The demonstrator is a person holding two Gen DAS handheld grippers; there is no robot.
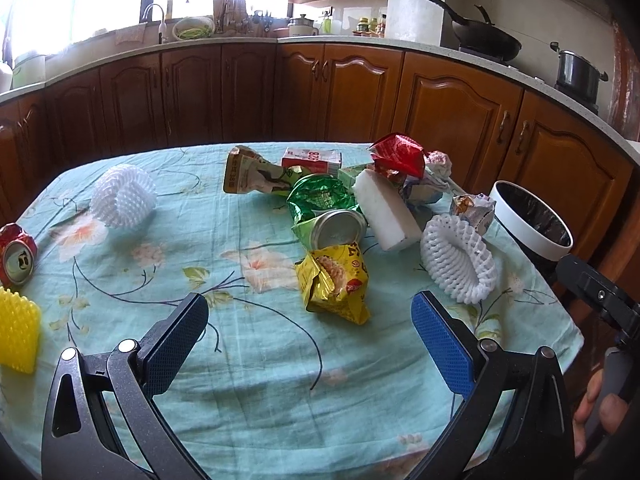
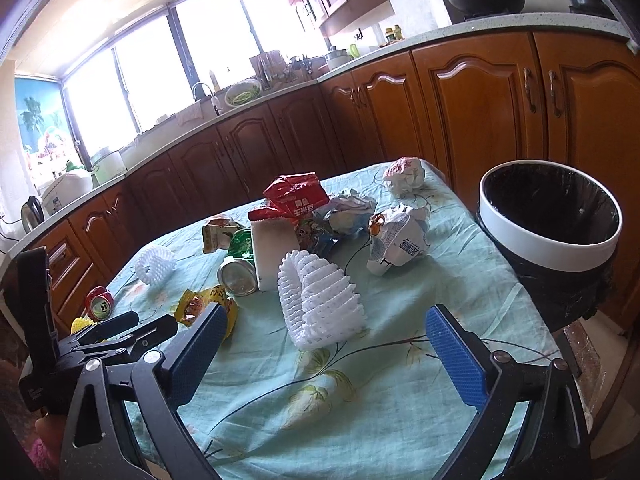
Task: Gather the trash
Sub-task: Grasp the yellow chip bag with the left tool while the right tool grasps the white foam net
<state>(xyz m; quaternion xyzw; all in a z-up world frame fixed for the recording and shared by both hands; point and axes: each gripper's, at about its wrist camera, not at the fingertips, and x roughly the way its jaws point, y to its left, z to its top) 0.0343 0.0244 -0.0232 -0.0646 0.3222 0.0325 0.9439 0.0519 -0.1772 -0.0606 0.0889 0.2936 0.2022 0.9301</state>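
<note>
Trash lies on a table with a floral teal cloth [image 1: 248,380]. My left gripper [image 1: 310,320] is open and empty above the near cloth, just short of a yellow snack bag [image 1: 336,280]. Behind it lie a silver can [image 1: 340,230], a green wrapper [image 1: 320,196], a white foam block [image 1: 386,216] and a red bag [image 1: 398,156]. My right gripper [image 2: 326,334] is open and empty, with a white foam net [image 2: 320,300] just ahead between its fingers. A white bin with a black liner [image 2: 550,220] stands at the table's right edge.
A second foam net [image 1: 122,196], a crushed red can [image 1: 16,254] and a yellow foam piece [image 1: 18,326] lie at the left. Crumpled paper [image 2: 404,174] and a paper cup [image 2: 396,240] lie near the bin. Wooden kitchen cabinets [image 1: 360,88] run behind the table.
</note>
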